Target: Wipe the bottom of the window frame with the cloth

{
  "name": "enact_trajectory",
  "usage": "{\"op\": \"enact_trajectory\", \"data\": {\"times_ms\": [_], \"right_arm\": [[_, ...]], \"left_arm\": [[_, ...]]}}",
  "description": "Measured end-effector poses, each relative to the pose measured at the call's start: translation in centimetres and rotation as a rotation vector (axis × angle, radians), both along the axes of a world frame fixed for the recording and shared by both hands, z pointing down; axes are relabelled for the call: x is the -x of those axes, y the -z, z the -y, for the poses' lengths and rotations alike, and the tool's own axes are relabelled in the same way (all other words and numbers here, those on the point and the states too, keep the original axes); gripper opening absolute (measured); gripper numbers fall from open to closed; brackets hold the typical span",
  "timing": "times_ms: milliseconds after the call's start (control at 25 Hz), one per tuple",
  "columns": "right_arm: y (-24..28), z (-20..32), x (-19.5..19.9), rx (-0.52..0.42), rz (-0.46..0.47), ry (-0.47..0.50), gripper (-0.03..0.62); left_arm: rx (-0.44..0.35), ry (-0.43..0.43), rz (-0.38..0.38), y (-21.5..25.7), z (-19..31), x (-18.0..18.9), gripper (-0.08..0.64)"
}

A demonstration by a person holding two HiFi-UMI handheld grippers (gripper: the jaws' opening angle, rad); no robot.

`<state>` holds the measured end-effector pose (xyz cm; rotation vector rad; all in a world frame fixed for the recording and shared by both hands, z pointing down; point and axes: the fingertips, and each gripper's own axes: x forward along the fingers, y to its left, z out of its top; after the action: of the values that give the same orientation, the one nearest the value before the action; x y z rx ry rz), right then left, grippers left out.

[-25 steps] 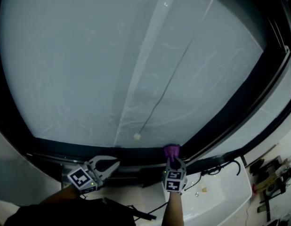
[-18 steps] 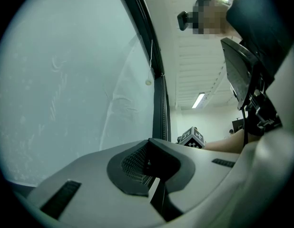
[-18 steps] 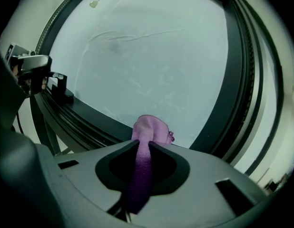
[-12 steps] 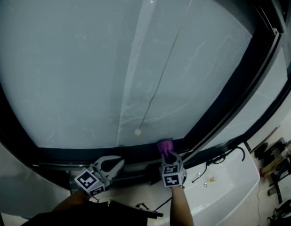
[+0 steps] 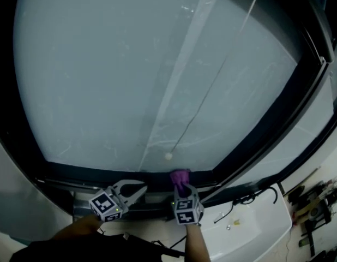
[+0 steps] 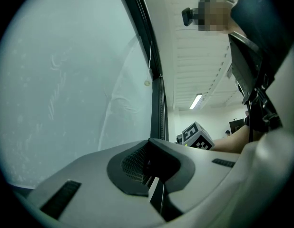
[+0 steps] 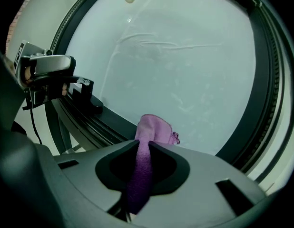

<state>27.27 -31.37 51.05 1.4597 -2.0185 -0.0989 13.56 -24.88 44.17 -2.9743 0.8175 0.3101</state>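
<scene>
- Right gripper (image 7: 143, 145): jaws clamped on a purple fabric cloth (image 7: 154, 128). The cloth's bunched end sticks out past the jaw tips; the rest runs back between them.
- Head view: the cloth (image 5: 180, 177) sits at 6 o'clock in the picture and is pressed on the dark bottom rail of the window frame (image 5: 92, 173), right at the lower edge of the frosted glass pane (image 5: 119, 81).
- Right gripper (image 5: 181, 185) points toward 12 o'clock, into the rail.
- Left gripper (image 6: 149, 140): jaws together, nothing between them.
- Head view: left gripper (image 5: 141, 188) hangs at 8 o'clock from the cloth, just beside the right gripper and below the rail; contact with the frame cannot be told.
- Small white bead on a thin cord (image 5: 168, 156) hangs against the glass at 11 o'clock from the cloth, near it but apart.
</scene>
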Motion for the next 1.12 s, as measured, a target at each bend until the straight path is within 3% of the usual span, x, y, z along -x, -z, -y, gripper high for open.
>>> {"op": "enact_trajectory", "data": {"times_ms": [400,560,840,1040,1120], "right_arm": [[0.1,-0.6,2.6,0.037,-0.012,0.073,0.067],[0.2,-0.7,3.6,0.034,-0.027,0.092,0.067],[0.7,-1.1,6.0,0.019,-0.163,0.154,0.066],[0.8,-1.5,8.1,0.029,-0.134,0.196,0.067],[0.8,-1.6,8.4,0.025,-0.142,0.199,0.067]], "left_arm": [[0.089,-0.038,-0.062,0.7,-0.2,0.0,0.002],[0.122,-0.076,-0.126,0.6,-0.3,0.8,0.002],[0.084,0.017,-0.062,0.5,-1.6,2.7,0.002],[-0.026,0.046,0.076,0.0,-2.9,3.4,0.000],[-0.064,0.071,0.085,0.6,-3.7,3.9,0.000]]}}
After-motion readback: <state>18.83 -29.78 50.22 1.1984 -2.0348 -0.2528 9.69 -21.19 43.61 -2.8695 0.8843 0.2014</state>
